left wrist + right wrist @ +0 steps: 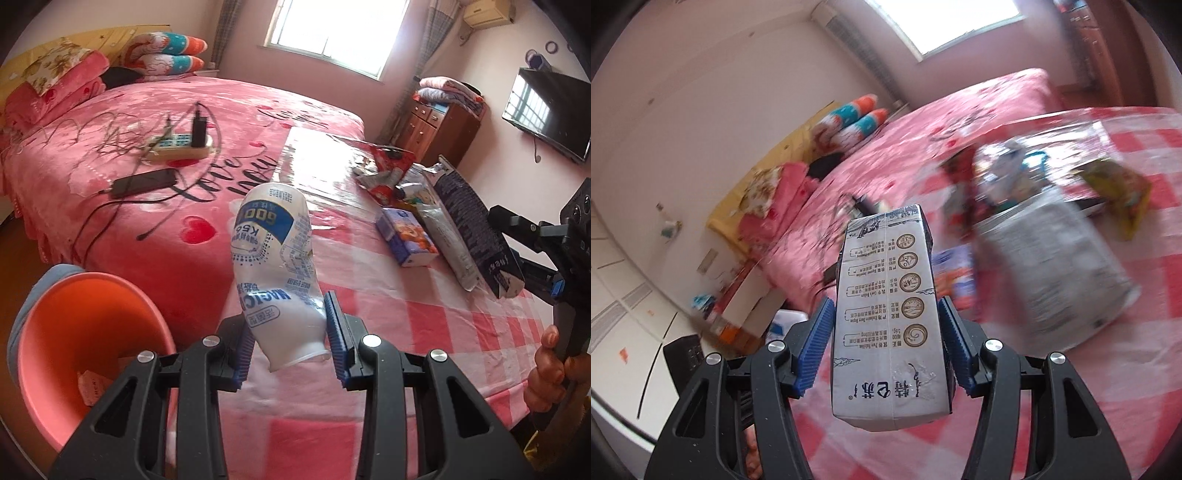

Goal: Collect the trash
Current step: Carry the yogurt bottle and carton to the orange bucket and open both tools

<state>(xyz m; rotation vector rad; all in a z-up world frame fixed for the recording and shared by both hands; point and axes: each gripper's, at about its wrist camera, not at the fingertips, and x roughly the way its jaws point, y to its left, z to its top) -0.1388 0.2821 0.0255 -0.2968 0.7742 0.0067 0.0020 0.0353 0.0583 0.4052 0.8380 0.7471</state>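
Note:
My left gripper (291, 343) is shut on a crushed white plastic bottle (275, 266) with blue print, held above the checked table edge beside the orange bin (74, 347) at lower left. My right gripper (886, 339) is shut on a grey milk carton (888, 317), lifted over the table; the carton also shows in the left wrist view (476, 229) at the right. A pile of trash lies on the table: a red wrapper (384, 166), a blue and white small box (406, 236) and a silver bag (1052, 266).
The table has a pink checked cloth (424, 332) under clear plastic. Behind it is a bed with a pink blanket (166, 122), a power strip (177, 146), cables and a black adapter. A paper scrap (90, 387) lies in the bin. A yellow wrapper (1119, 192) lies at the table's far side.

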